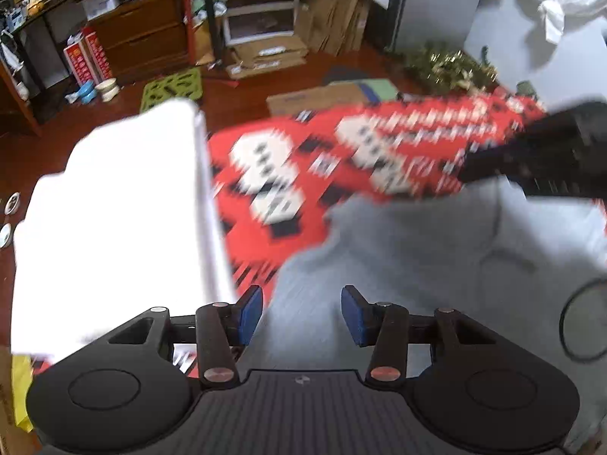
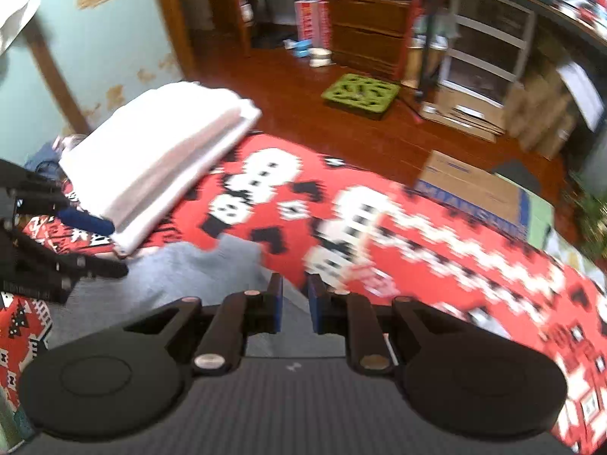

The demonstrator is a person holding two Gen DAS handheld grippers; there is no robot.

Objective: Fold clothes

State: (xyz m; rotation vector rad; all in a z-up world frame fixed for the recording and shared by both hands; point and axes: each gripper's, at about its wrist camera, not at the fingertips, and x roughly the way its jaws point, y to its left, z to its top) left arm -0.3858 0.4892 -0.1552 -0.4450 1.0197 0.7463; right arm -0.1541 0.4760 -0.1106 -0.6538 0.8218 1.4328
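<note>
A grey garment [image 1: 417, 265] [image 2: 170, 265] lies flat on a red, white and black patterned blanket [image 1: 288, 174] [image 2: 417, 235]. My left gripper [image 1: 301, 314] is open just above the garment, with nothing between its blue pads. A folded white stack [image 1: 114, 208] [image 2: 163, 159] rests on the blanket to its left. My right gripper [image 2: 296, 303] hovers over the garment's far edge; its pads stand a narrow gap apart, with grey cloth showing beyond them. Each view catches the other gripper, blurred: the right gripper [image 1: 478, 168] and the left gripper [image 2: 110, 246].
Past the blanket's far edge is a wooden floor with a cardboard box [image 1: 315, 98] [image 2: 470, 189] and a green mat [image 1: 172, 89] [image 2: 360, 94]. A wooden dresser [image 2: 364, 26] and a shelf unit [image 1: 258, 3] stand behind. A black cable loop [image 1: 565, 322] lies on the garment.
</note>
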